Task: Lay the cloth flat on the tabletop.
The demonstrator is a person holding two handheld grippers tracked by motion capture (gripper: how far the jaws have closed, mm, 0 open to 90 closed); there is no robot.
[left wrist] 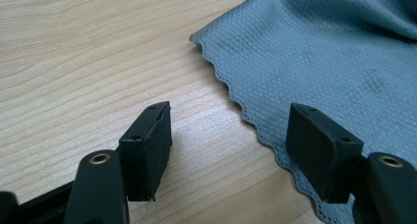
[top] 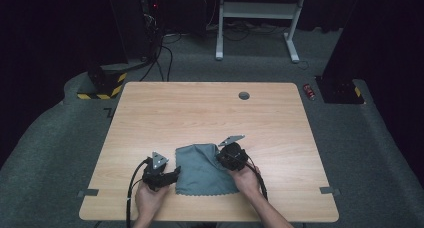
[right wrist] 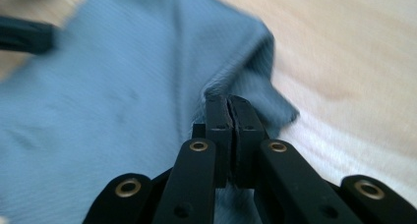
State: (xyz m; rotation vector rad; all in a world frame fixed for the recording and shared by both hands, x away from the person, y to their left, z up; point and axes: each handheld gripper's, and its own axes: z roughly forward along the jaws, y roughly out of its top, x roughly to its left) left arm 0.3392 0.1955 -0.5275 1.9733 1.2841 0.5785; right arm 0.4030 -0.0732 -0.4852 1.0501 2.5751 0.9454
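Right gripper view — right gripper [right wrist: 228, 103] pinches grey cloth's [right wrist: 113, 101] edge; left gripper [left wrist: 228, 135] gapes beside it.

One grey cloth [top: 204, 169], two claws, one wooden table [top: 200, 108].

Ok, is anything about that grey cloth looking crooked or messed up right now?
Yes. The grey cloth lies unevenly: its far right corner is lifted and bunched, pinched by the right gripper. The rest lies flat; the left gripper is open at its scalloped edge.
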